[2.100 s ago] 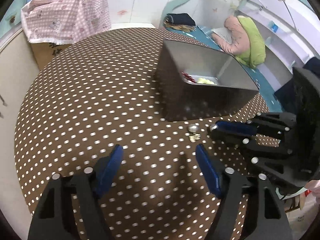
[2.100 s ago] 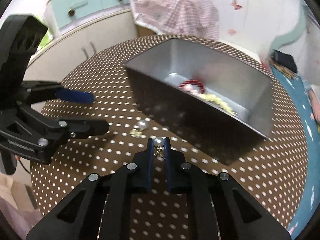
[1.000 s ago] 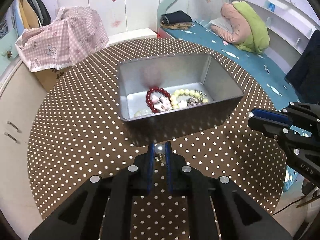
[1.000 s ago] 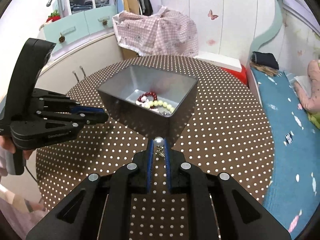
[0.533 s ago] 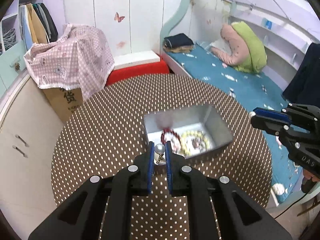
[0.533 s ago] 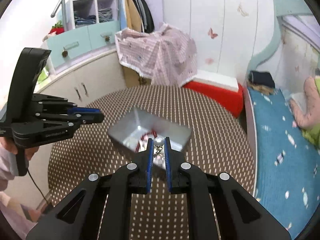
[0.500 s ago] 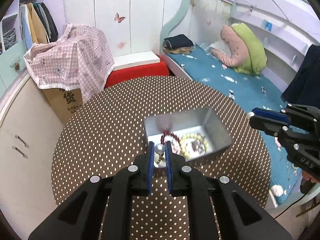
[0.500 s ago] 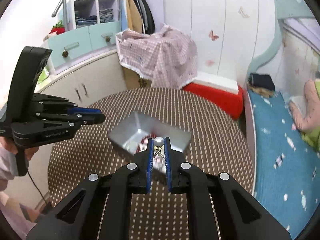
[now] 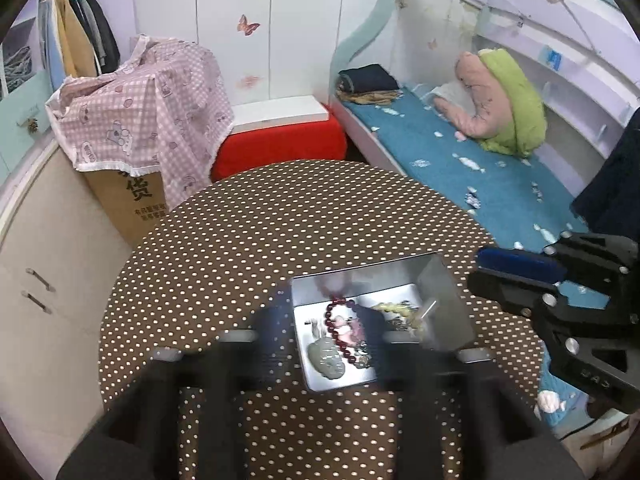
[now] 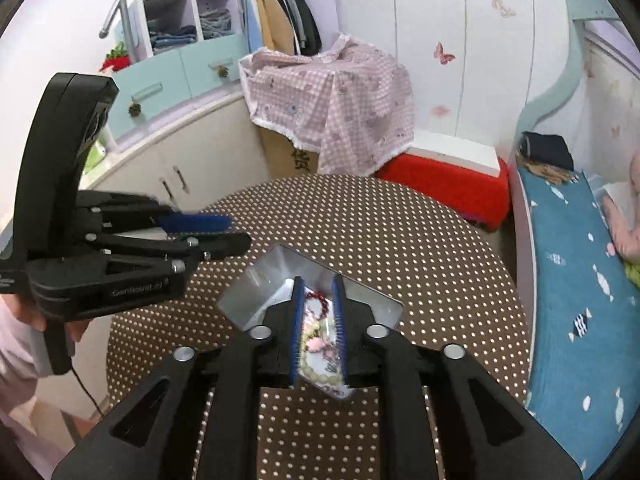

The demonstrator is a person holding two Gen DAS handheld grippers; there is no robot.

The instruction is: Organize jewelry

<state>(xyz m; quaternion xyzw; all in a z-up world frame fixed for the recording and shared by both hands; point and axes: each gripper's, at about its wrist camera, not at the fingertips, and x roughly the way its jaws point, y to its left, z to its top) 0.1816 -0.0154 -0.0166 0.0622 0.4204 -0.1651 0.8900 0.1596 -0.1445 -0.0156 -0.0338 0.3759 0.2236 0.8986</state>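
Note:
A grey metal tin (image 9: 452, 300) sits on the round polka-dot table (image 9: 240, 240). It holds a red bead bracelet (image 9: 334, 322), a pale bead bracelet (image 9: 400, 310) and a grey-green pendant (image 9: 326, 362). My left gripper (image 9: 320, 332) hovers high above the tin, motion-blurred, its fingers spread wide and empty. My right gripper (image 10: 317, 292) is also over the tin (image 10: 256, 300), open with nothing between its blue pads (image 10: 297, 320). The left gripper (image 10: 228, 232) shows at the left of the right wrist view. The right gripper (image 9: 480, 268) shows at the right of the left wrist view.
A pink checked cloth (image 9: 140, 112) covers a cardboard box behind the table. A red-and-white stool (image 9: 280, 136) stands at the back. A blue bed (image 9: 460, 168) with a pink and green pillow runs along the right. Cream cabinets (image 10: 180, 160) stand on the left.
Both grippers held a pearl earring shut between their pads half a second ago. Both have now opened above the tin and the earrings are gone from the pads.

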